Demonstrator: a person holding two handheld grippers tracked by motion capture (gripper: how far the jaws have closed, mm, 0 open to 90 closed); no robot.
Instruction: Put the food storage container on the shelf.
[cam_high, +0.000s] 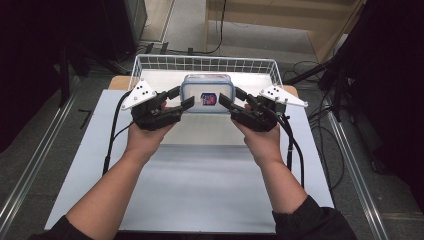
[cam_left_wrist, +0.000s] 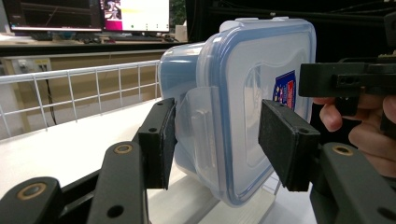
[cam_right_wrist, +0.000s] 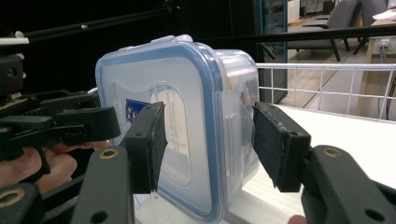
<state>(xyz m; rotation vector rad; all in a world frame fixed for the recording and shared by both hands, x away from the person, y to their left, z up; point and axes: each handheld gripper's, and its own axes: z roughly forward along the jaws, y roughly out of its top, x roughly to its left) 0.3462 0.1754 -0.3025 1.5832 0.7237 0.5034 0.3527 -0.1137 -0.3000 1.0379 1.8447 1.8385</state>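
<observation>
The box (cam_high: 207, 93) is clear, glossy plastic with a blue-rimmed lid. The left tool (cam_left_wrist: 215, 142) carries matt black pads, perhaps rubber. The far basket (cam_high: 150, 62) is white-coated wire. The counter (cam_high: 200, 185) looks smooth, faintly shiny.

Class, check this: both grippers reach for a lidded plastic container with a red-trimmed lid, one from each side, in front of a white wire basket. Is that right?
Not quite: the lid's trim is blue, not red, as the left gripper view shows on the container. The rest holds: the left gripper and right gripper flank it, open, in front of the white wire basket.
</observation>
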